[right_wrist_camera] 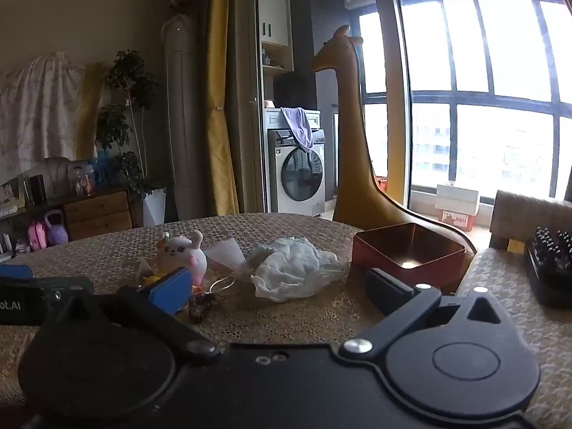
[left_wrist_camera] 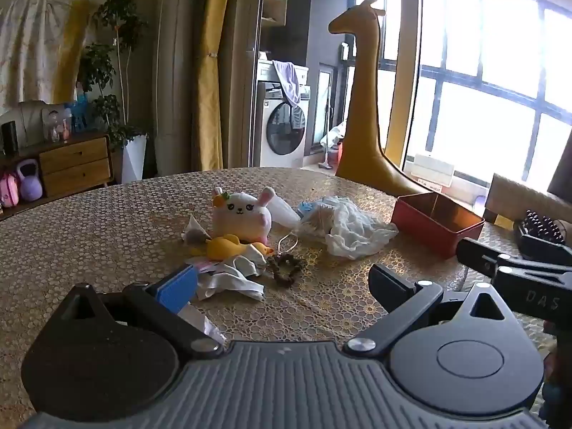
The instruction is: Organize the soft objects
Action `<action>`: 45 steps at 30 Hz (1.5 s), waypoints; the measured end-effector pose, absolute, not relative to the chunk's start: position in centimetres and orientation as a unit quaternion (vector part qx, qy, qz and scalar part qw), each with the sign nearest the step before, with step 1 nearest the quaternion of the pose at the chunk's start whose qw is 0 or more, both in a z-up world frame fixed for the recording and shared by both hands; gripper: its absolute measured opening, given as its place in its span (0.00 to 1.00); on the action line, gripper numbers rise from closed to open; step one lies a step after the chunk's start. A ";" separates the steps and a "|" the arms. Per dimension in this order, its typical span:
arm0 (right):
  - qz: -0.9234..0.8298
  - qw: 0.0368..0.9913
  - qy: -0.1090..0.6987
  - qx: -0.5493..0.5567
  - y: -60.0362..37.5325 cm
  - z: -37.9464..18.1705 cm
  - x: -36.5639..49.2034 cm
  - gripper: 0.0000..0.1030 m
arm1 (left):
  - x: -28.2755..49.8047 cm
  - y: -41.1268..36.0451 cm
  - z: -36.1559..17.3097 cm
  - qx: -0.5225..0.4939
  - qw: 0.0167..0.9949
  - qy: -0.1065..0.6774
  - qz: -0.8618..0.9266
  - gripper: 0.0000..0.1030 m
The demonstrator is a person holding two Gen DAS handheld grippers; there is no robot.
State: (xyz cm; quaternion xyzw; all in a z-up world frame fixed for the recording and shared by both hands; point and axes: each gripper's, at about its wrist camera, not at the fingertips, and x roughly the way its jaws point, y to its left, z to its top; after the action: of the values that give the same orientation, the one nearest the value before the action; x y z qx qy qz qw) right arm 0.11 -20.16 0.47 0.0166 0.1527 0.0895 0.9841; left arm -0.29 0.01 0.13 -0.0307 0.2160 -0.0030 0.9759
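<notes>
One plush rabbit (left_wrist_camera: 240, 216) (white, pink cheeks), one yellow duck (left_wrist_camera: 228, 246), one white cloth (left_wrist_camera: 348, 230), one red box (left_wrist_camera: 436, 223). Both grippers, left (left_wrist_camera: 282, 282) and right (right_wrist_camera: 277, 286), gape wide, empty.

Red box (left_wrist_camera: 434, 227), yellow duck (left_wrist_camera: 228, 246)

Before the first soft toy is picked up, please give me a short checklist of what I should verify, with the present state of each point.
1. Left gripper jaws open, holding nothing: ok.
2. Right gripper jaws open, holding nothing: ok.
3. Red box open on top, nothing seen inside: ok.
4. Bunny plush free of neighbours: not ok, yellow duck lies against it.
5. White cloth clear of the box: ok.
</notes>
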 end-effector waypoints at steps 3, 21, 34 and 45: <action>0.099 0.983 0.152 0.004 -19.8 0.4 -0.1 1.00 | -0.7 0.6 0.2 -0.037 0.977 0.208 -0.007 1.00; 0.135 0.979 0.153 0.012 -19.6 0.7 -0.2 1.00 | -0.5 -0.1 0.3 -0.028 0.977 0.211 -0.002 1.00; 0.134 0.979 0.153 0.011 -19.5 0.8 -0.1 0.99 | -0.4 -0.1 0.3 -0.030 0.977 0.213 -0.003 1.00; 0.134 0.979 0.153 0.010 -19.4 0.8 -0.1 0.99 | -0.4 -0.1 0.2 -0.030 0.976 0.214 -0.002 1.00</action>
State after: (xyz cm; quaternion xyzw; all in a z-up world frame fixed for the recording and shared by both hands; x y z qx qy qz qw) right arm -0.10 -19.41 0.80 0.0096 0.1527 0.1343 0.9790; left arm -0.36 -0.12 0.19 -0.0300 0.2142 -0.0025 0.9763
